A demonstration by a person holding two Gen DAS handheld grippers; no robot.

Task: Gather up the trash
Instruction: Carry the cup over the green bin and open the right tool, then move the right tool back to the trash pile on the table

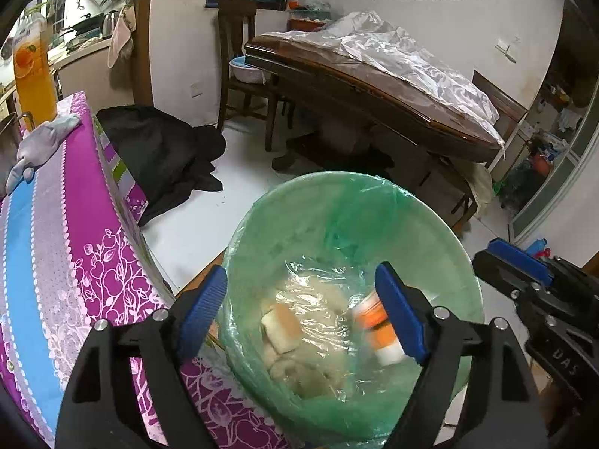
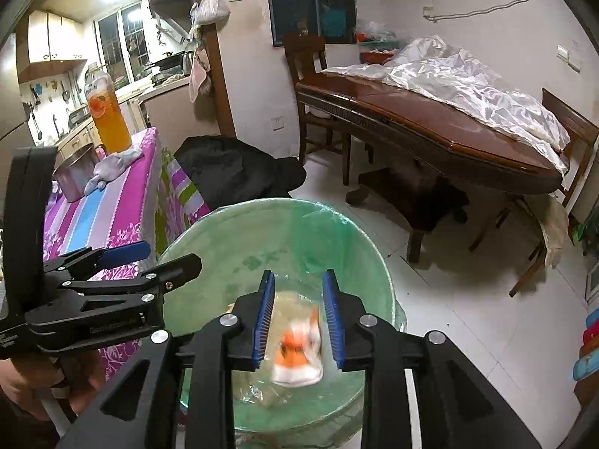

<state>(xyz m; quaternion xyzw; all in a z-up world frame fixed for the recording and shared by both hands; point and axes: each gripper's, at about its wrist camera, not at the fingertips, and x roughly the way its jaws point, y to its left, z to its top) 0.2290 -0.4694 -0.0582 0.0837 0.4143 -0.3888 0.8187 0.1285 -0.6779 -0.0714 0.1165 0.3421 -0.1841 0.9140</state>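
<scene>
A green bin lined with a green plastic bag (image 1: 337, 209) (image 2: 232, 235) stands on the floor beside a purple-clothed table. Inside lie clear wrap and pale food scraps (image 1: 280, 327). A blurred orange-and-white packet (image 1: 378, 327) (image 2: 299, 351) is in the air inside the bin, free of both grippers. My left gripper (image 1: 303, 310) is open over the bin, jaws wide apart. My right gripper (image 2: 299, 318) is open above the packet, which shows between its blue pads (image 2: 264, 318). The right gripper also shows at the right of the left wrist view (image 1: 524, 273).
The purple, blue and white tablecloth (image 1: 56, 224) (image 2: 112, 202) carries an orange drink bottle (image 2: 108, 119), a grey cloth (image 2: 112, 166) and a metal pot (image 2: 75, 176). A dark heap of cloth (image 2: 232, 172) lies on the white tiles. A wooden dining table (image 2: 430, 127) with plastic sheeting stands right.
</scene>
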